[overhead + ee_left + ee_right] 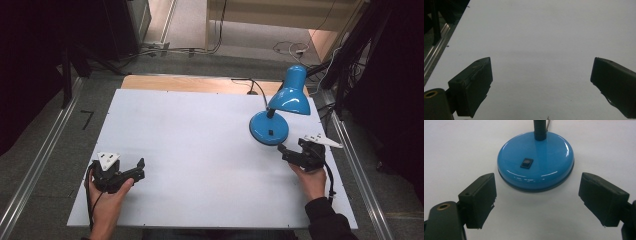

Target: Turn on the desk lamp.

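The right gripper point(289, 152) sits at the table's right side with its jaws spread wide and nothing between them, pointed at the base of a blue desk lamp point(276, 117) and just short of it. In the right gripper view the round, glossy blue base point(536, 161) lies just beyond the jaw tips, with a small black rocker switch point(526, 162) on top and a dark ribbed neck point(540, 129) rising from its far side. The shade point(290, 95) hangs over the base. The left gripper point(135, 169) rests far across the white table point(190, 150), jaws wide apart and empty.
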`<state>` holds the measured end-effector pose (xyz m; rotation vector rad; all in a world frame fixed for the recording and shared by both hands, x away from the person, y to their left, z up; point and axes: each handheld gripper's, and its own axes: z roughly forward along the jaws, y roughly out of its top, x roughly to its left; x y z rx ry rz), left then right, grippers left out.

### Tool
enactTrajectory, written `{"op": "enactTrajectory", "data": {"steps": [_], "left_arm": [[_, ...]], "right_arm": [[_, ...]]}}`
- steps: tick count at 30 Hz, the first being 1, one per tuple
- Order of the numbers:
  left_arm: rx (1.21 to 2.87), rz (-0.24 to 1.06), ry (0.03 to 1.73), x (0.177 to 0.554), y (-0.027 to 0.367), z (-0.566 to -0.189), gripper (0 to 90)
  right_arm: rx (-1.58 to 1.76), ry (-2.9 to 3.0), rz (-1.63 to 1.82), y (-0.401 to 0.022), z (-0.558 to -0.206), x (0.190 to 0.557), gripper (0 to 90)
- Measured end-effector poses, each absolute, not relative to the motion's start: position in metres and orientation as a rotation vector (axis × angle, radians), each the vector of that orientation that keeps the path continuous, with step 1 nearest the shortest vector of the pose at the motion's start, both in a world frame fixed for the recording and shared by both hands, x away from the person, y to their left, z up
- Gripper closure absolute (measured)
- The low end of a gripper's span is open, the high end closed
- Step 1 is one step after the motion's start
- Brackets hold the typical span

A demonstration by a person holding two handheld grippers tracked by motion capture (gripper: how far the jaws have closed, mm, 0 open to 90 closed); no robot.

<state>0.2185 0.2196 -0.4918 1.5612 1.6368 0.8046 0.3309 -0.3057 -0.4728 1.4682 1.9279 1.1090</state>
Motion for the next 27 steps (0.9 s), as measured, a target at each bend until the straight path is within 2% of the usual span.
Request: {"op": "enactTrajectory", "data": {"steps": [6,17,22,27], "left_arm": [[1.559,0.804,1.638,0.218,0.220,-0.492,4.5],[1.562,0.801,1.638,0.219,0.220,-0.492,4.5],[1.561,0.801,1.636,0.219,0.220,-0.492,4.5],[1.559,0.802,1.637,0.218,0.220,-0.492,4.6]], "right_arm": [[1.456,1.916,1.108,-0.301,-0.472,0.336,14.7],[1.442,1.915,1.111,-0.297,-0.474,0.347,24.2],[1.438,1.908,1.128,-0.292,-0.473,0.353,33.6],[1.424,1.906,1.129,-0.287,-0.475,0.358,50.3]]}}
